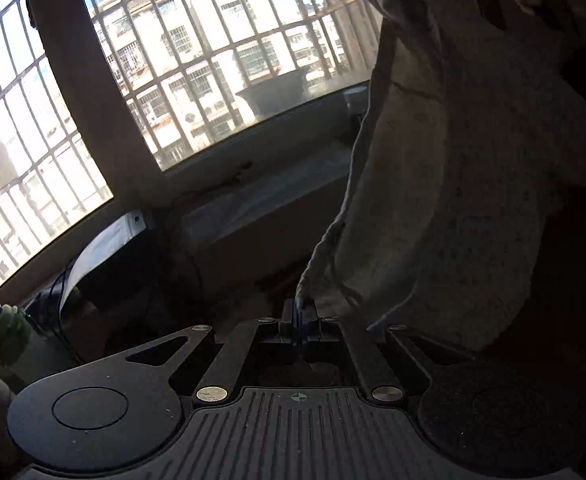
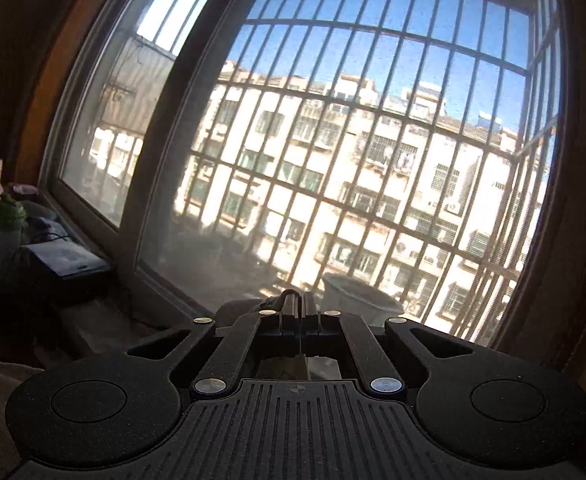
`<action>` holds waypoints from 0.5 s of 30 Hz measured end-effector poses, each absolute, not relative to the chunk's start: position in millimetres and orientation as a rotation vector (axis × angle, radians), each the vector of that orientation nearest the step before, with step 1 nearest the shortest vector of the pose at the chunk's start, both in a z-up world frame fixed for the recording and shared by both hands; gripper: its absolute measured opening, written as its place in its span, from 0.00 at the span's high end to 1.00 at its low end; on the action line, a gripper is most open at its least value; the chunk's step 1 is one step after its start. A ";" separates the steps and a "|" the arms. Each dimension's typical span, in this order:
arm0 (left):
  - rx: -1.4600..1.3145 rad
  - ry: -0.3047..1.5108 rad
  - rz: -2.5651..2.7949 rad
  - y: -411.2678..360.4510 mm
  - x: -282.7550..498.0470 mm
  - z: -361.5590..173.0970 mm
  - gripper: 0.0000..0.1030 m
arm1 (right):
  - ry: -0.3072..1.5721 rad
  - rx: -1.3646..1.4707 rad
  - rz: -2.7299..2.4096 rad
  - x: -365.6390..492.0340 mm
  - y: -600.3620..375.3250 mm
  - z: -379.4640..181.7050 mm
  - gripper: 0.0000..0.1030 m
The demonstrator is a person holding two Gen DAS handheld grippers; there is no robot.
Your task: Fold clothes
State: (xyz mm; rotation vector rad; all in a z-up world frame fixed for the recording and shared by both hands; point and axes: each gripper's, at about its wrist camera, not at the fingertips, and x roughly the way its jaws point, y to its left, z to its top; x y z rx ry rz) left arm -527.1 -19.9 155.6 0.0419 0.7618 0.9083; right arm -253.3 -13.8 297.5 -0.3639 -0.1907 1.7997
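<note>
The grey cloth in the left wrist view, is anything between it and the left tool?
Nothing visible. The left tool is already shut on an edge of the grey cloth, which hangs up and to the right in front of the barred window; no object sits between them.

Home, upper-floor room: barred window (image 2: 373, 140), apt blocks outside, bottles (image 2: 9, 216) on sill.

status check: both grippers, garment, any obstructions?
Left gripper shut on grey garment, hanging lifted. Right gripper shut, contents unclear. Nothing visibly in the way.
</note>
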 end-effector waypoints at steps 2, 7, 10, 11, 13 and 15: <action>0.017 0.780 0.886 -29.9 -535.8 144.8 0.98 | -0.181 -0.373 1.856 -280.5 -7.6 287.6 0.98; -0.080 0.847 0.809 -48.2 -547.7 100.8 0.97 | -0.081 -0.456 1.994 -336.2 5.8 254.3 0.97; -0.108 0.867 0.794 -51.6 -547.6 87.1 0.93 | -0.051 -0.539 2.014 -353.7 4.1 229.2 0.85; -0.111 0.857 0.791 -49.1 -544.0 87.3 0.91 | -0.039 -0.563 2.013 -353.8 3.0 222.5 0.77; -0.113 0.828 0.787 -42.0 -534.4 90.4 0.80 | -0.028 -0.594 2.012 -345.7 -5.0 212.3 0.72; -0.115 0.798 0.782 -34.9 -524.8 93.6 0.74 | -0.026 -0.623 2.008 -334.9 -15.6 204.5 0.72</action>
